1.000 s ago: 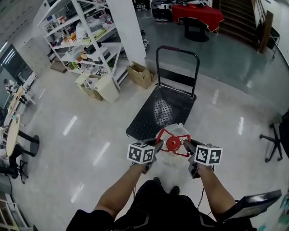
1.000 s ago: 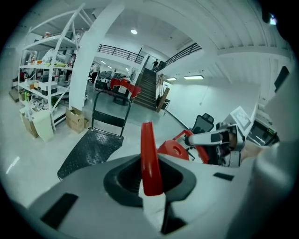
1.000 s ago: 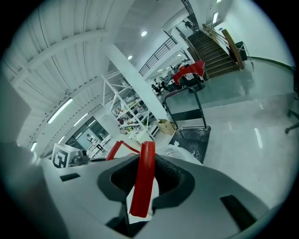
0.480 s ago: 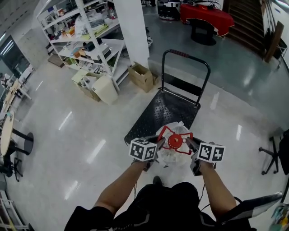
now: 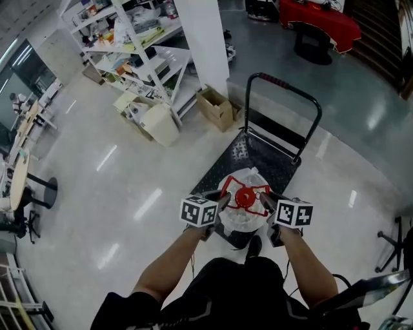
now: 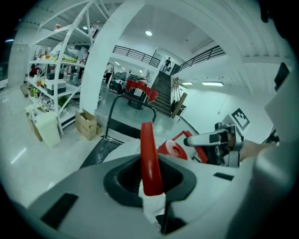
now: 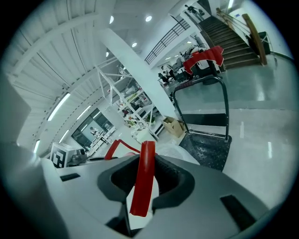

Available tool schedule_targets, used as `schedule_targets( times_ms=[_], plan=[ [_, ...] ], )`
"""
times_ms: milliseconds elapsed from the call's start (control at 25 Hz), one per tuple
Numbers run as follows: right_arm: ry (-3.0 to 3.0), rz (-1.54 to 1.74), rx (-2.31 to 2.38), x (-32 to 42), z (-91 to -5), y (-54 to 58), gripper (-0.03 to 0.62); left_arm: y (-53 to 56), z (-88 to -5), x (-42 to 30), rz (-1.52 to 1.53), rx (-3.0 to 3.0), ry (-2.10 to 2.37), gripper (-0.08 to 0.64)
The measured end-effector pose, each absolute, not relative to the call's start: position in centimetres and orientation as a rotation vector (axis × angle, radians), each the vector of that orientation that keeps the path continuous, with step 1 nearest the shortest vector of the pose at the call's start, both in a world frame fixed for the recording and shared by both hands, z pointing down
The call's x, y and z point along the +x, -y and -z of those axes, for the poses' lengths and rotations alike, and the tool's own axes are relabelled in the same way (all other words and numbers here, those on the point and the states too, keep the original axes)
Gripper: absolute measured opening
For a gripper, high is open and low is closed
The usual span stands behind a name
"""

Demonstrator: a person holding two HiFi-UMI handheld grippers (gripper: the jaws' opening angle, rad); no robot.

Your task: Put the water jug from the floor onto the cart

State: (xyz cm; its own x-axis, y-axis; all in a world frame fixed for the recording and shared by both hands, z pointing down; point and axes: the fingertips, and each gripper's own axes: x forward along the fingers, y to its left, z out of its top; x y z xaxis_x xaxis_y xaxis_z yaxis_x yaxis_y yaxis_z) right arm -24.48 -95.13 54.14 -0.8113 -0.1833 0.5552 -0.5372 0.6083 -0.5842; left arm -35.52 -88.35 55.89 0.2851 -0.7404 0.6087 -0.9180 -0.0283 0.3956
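I'm holding a clear plastic water jug (image 5: pixel 237 218) with a red cap by its red carry handle (image 6: pixel 150 158), one bar in each gripper. My left gripper (image 5: pixel 222 201) is clamping narrow on the left bar and my right gripper (image 5: pixel 266 201) is clamping a bit wider on the right bar, with red plastic filling both jaw gaps. From the head view the jug is hanging between the grippers over the near end of the black flatbed cart (image 5: pixel 258 158); I can't tell if the base is touching the deck. The cart's textured deck is sitting on a glossy pale polished floor (image 5: pixel 110 193) that is reflecting ceiling lights, its black tubular push handle (image 5: pixel 284 97) at the far end. Beyond it are a white square column (image 5: pixel 206 38), white metal shelving (image 5: pixel 129 45) full of clutter, an open cardboard box (image 5: pixel 218 108), a table with a red cloth (image 5: pixel 319 16) and a staircase (image 7: pixel 233 32).
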Motion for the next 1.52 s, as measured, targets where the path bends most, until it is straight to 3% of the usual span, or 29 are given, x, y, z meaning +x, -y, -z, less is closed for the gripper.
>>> schedule_targets(
  times_ms=[560, 960, 1520],
  plan=[
    [2.27, -1.084, 0.513, -32.6, -64.5, 103.3, 0.091, 95.2, -66.8, -43.3, -0.276, 1.641, 1.501, 0.052],
    [2.178, -1.123, 0.537, -34.4, -74.2, 105.4, 0.091, 97.4, -76.1, -45.4, -0.345, 1.583, 1.427, 0.052],
    [2.142, -1.158, 0.502, -34.0, -77.0, 104.5, 0.092, 95.3, -79.5, -47.1, -0.401, 1.563, 1.419, 0.052]
  ],
)
